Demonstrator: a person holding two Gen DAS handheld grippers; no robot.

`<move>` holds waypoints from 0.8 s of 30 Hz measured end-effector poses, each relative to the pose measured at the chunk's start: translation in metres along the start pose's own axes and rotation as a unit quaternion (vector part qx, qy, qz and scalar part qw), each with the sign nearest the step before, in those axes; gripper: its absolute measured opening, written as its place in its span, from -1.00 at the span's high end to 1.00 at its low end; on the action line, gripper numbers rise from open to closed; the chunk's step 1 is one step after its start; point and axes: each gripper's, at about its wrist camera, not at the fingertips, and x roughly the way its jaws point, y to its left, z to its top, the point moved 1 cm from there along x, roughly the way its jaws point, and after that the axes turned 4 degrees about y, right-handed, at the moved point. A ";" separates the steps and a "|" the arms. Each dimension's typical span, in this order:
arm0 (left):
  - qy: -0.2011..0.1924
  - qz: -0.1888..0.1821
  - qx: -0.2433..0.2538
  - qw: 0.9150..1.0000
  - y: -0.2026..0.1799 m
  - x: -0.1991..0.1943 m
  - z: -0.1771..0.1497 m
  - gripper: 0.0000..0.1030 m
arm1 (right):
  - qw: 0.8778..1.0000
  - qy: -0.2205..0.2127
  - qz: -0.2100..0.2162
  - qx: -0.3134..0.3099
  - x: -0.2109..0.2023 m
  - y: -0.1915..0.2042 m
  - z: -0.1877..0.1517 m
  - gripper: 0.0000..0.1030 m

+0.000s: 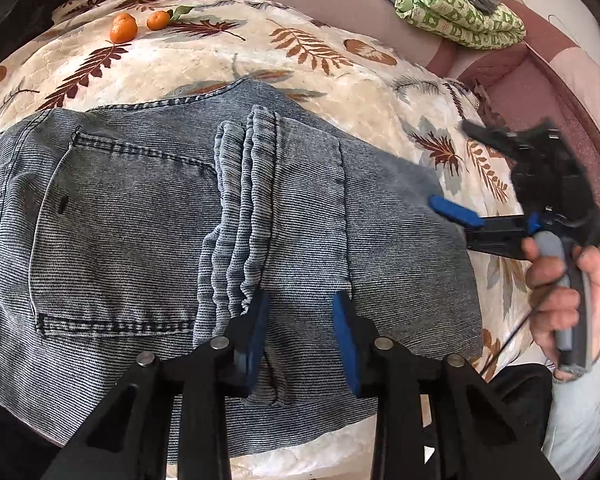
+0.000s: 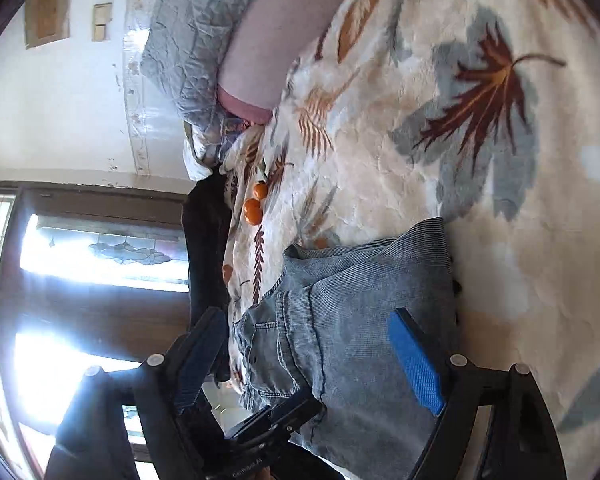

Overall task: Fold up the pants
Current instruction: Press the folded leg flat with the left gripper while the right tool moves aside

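The blue-grey denim pants [image 1: 148,216] lie folded on a leaf-patterned blanket [image 1: 260,56], with a back pocket at the left and the cuffs bunched across the middle. My left gripper [image 1: 300,336] is open just above the pants' near part, with nothing between its blue pads. My right gripper [image 1: 456,212], held in a hand at the right, touches the pants' right edge with one blue pad. In the right wrist view the right gripper [image 2: 308,364] is open, tipped on its side, with the pants [image 2: 352,312] between and below its fingers.
Two oranges [image 1: 123,28] lie on the blanket at the far left. A green patterned cloth [image 1: 456,12] sits on the pink sofa back at the far right. A dark cloth [image 1: 40,4] lies at the far left edge. A window and wooden door [image 2: 80,264] show in the right wrist view.
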 end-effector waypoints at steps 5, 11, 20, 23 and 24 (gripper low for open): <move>-0.013 -0.005 0.001 1.000 -0.008 -0.013 0.005 0.33 | 0.998 -0.041 -0.029 -0.023 -0.016 0.012 0.000 -0.60; -0.026 -0.086 0.052 0.995 -0.055 -0.026 0.014 0.01 | 0.991 -0.067 -0.107 -0.049 -0.050 0.015 0.000 -0.62; 0.011 -0.041 0.038 0.998 -0.047 0.022 0.014 0.02 | 0.985 0.009 -0.161 -0.066 -0.008 -0.001 0.025 -0.11; 0.009 -0.029 0.051 0.998 -0.051 0.024 0.011 0.01 | 0.975 0.013 -0.201 -0.088 0.001 0.004 0.030 0.22; 0.006 -0.027 0.055 0.998 -0.052 0.024 0.009 0.01 | 0.968 0.003 -0.225 -0.107 0.000 0.011 0.031 0.46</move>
